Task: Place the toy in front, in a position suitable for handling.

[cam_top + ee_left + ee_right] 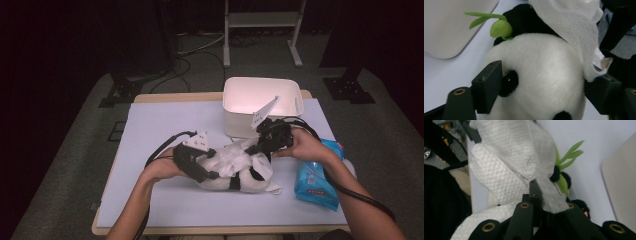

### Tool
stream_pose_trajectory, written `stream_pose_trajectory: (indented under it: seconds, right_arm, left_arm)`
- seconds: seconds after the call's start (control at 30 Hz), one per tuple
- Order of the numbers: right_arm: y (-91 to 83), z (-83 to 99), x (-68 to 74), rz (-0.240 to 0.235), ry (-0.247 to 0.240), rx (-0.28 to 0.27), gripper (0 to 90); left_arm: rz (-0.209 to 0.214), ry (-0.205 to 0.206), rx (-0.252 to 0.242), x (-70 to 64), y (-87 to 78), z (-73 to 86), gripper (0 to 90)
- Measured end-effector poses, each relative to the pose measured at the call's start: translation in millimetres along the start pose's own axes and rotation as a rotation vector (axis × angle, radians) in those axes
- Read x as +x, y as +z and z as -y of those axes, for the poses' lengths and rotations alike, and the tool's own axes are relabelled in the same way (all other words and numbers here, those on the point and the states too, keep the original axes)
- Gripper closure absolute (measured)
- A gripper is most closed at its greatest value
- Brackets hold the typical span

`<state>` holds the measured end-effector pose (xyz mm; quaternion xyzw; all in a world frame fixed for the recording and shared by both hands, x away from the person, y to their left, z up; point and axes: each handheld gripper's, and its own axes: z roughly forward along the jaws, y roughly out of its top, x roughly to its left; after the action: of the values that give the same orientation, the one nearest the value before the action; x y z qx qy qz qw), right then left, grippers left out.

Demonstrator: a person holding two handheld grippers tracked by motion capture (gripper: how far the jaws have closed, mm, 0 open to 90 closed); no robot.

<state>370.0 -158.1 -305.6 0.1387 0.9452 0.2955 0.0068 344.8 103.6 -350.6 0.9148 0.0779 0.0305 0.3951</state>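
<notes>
Behind panda (235,177): white bin (260,95), inside bare; claws outside.

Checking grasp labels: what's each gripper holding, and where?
Left gripper clamps the panda across its white head, one jaw at the eye. Right gripper pinches the tissue at its bunched lower end, draped over the panda.

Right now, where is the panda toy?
In the high view the panda toy lies at the middle of the table, just in front of the white bin, clamped by the left gripper, with a white wipe draped over it.
</notes>
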Motion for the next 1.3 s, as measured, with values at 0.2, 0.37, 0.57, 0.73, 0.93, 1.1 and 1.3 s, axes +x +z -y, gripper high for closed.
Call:
stream_pose_trajectory:
  seconds: [0.2,0.37,0.57,0.73,0.93,1.1,1.3]
  right_arm:
    - [2.7,10.1,8.5,-0.025,-0.006,0.012,85.2]
    - [2.4,19.4,12.5,-0.051,-0.006,0.006,85.2]
    - [3.3,24.7,17.4,-0.063,-0.016,0.0,85.3]
    - [5.6,24.7,20.2,-0.076,-0.031,0.011,85.3]
    - [9.6,23.4,22.1,-0.097,-0.041,0.027,85.1]
    - [12.9,19.0,22.9,-0.103,-0.05,0.029,84.9]
    - [10.0,14.4,21.6,-0.078,-0.045,0.016,85.1]
  left_arm:
    - [0.038,-0.028,-0.026,1.5,-5.6,-9.8,18.6]
    - [0.043,-0.06,-0.027,5.7,-10.1,-12.7,15.5]
    - [0.052,-0.097,0.011,9.8,-5.8,-13.5,5.7]
    - [0.073,-0.108,0.051,12.8,4.7,-12.9,1.9]
    - [0.119,-0.088,0.11,11.0,19.5,-7.1,1.0]
    - [0.102,-0.049,0.125,9.0,17.7,-1.6,15.4]
    - [0.044,-0.01,0.083,7.8,7.8,-4.8,27.6]
